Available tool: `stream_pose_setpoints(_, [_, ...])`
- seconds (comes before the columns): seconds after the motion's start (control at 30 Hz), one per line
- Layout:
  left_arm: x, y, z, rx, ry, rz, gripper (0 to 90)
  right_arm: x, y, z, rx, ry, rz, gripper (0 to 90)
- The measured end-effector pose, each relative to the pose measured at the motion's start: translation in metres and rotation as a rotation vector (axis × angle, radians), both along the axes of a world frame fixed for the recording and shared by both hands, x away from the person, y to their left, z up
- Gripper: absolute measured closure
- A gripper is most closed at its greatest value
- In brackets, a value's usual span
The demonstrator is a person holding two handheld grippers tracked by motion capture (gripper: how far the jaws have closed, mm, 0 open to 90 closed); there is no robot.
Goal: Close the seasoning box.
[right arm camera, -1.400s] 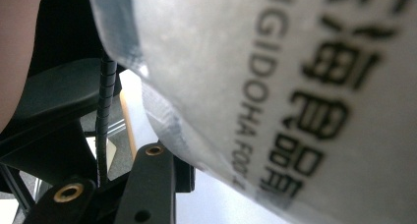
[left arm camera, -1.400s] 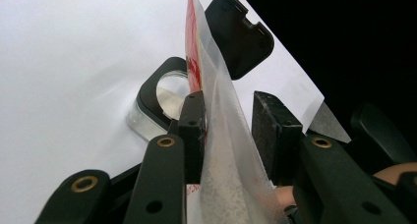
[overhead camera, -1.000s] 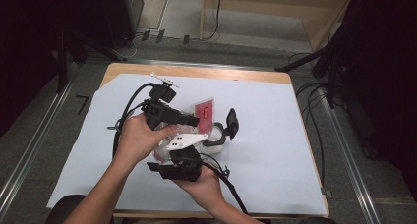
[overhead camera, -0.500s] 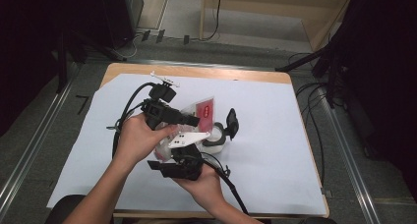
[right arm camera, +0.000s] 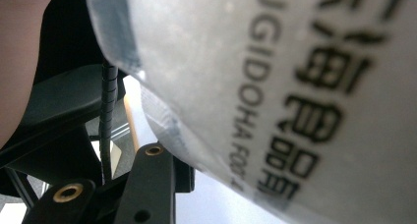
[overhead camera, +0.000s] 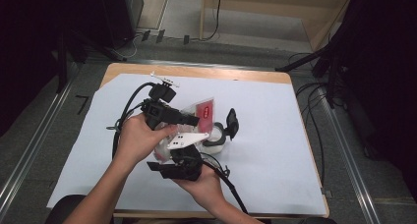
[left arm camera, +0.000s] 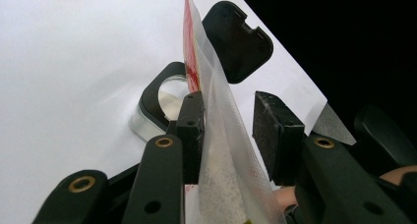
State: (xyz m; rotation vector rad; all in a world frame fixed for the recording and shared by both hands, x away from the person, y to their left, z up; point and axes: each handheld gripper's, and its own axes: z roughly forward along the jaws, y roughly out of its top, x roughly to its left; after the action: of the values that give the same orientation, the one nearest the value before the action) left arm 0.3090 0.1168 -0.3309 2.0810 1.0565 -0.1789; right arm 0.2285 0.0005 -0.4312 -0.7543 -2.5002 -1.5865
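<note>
Pouch [left arm camera: 216,150] is running lengthwise toward the far right, passing between the parted left gripper [left arm camera: 231,128] jaws, while the right gripper's [overhead camera: 179,166] state is unclear.

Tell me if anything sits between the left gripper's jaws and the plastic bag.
Nothing visible does. The plastic bag already hangs in the gap of the left gripper, lying against one pad and clear of the other. The jaws stand open around it.

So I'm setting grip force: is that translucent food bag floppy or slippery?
Likely floppy: the food bag hangs as thin film between the left gripper's parted jaws. Probably slippery too, judging by its glossy printed surface.
</note>
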Motion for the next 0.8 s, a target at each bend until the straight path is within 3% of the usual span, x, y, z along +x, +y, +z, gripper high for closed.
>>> stream_pose_setpoints(0.57, [-0.0014, -0.0010, 0.0012, -0.008, 0.000, 0.001, 62.4, 0.0028, -0.0023, 0.0001, 0.013, 0.017, -0.022, 63.7])
stream_pose_setpoints(0.8, [-0.0008, -0.0001, 0.0012, -0.009, 0.004, 0.006, 64.9, 0.0022, -0.0023, 0.0004, 0.016, 0.016, -0.014, 63.2])
